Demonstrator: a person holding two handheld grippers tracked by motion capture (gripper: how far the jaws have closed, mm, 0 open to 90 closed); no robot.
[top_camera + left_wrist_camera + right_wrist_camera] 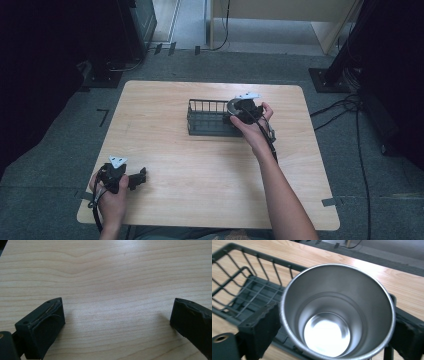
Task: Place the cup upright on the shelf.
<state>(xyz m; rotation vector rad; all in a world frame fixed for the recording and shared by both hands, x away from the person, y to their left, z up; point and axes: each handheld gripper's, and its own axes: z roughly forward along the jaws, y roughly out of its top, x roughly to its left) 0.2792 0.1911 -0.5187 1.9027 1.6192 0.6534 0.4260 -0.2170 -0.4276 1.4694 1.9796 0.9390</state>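
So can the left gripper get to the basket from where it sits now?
Probably yes: the left gripper is open, with bare table between it and the basket; only the right gripper and its steel cup crowd the right end.

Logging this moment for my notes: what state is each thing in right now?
Steel cup: upright, empty, gripped over the basket's right end.
Wire basket: on the table, its visible part empty.
Right gripper: shut on the steel cup.
Left gripper: open, holding nothing, low over the table.

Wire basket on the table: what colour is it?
Dark grey; the wire basket shows best in the right gripper view.
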